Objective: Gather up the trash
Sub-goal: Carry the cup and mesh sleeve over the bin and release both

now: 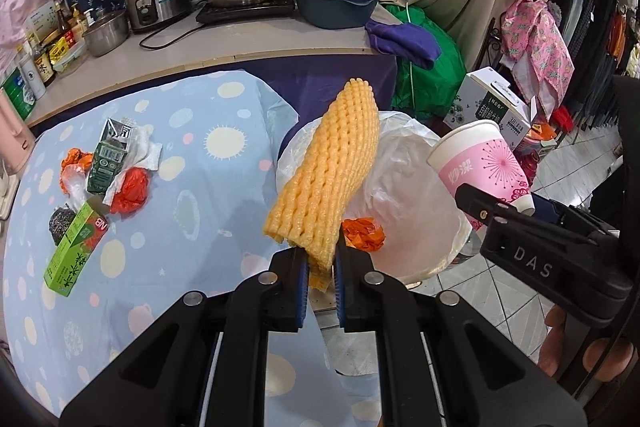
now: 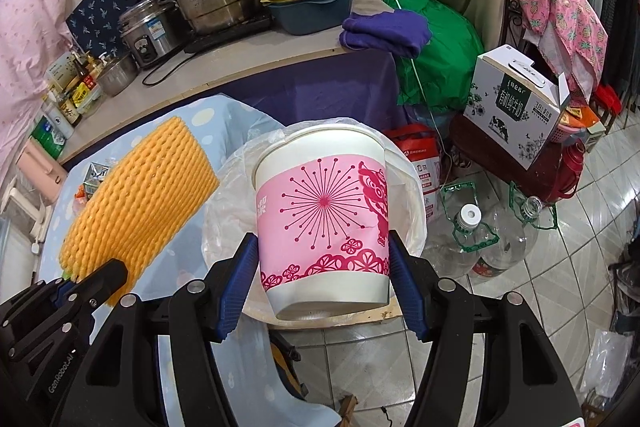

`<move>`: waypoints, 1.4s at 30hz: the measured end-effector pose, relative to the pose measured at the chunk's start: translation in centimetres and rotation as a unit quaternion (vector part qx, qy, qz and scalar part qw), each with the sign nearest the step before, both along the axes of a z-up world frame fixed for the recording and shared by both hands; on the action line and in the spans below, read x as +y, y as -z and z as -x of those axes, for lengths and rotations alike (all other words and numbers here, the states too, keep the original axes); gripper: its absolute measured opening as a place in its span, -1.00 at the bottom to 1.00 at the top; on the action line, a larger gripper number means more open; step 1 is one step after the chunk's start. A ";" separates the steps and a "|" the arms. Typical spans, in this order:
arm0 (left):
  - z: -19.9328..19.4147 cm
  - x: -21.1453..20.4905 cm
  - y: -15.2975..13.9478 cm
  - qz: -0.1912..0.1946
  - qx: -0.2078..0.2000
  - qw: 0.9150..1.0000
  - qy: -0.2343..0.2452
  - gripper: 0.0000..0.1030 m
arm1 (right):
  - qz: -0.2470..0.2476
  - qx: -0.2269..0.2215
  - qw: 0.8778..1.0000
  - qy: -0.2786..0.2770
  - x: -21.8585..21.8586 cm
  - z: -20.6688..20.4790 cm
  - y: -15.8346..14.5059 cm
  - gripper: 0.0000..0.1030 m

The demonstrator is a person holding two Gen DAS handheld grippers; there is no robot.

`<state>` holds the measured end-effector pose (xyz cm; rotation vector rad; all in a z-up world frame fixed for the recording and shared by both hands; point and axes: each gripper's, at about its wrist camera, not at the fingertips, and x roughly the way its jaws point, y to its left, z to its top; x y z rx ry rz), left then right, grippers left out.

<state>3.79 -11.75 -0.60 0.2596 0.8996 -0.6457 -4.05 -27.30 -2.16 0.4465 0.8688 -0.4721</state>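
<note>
My left gripper (image 1: 321, 269) is shut on a yellow foam net sleeve (image 1: 326, 167), held over the near left rim of the bag-lined trash bin (image 1: 420, 195). An orange crumpled wrapper (image 1: 363, 233) lies in the bin. My right gripper (image 2: 324, 275) is shut on a pink and white paper cup (image 2: 322, 223), held upright above the bin (image 2: 412, 183). The cup also shows in the left wrist view (image 1: 484, 163), the foam sleeve in the right wrist view (image 2: 136, 203). More trash lies on the table: a dark green carton (image 1: 108, 155), a light green box (image 1: 78, 251), red plastic (image 1: 130, 189), a steel scrubber (image 1: 62, 221).
The table has a blue dotted cloth (image 1: 192, 211). A counter (image 1: 240, 39) behind holds pots, bowls and bottles. Big empty water bottles (image 2: 480, 235) and a white milk box (image 2: 516, 107) stand on the tiled floor right of the bin.
</note>
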 end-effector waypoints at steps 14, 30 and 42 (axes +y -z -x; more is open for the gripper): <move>-1.7 -2.8 2.0 -0.027 0.011 1.000 -0.002 -0.80 | -0.013 0.031 0.999 0.012 -2.0 -1.9 2.4 0.20; -2.5 -3.7 2.1 -0.026 0.013 1.000 -0.006 -0.73 | -0.006 0.028 0.999 0.024 -2.4 -2.5 2.1 0.22; -2.9 -3.1 1.3 -0.010 0.003 1.000 -0.020 -0.20 | -0.003 0.007 1.000 0.023 -2.4 -2.5 0.7 0.24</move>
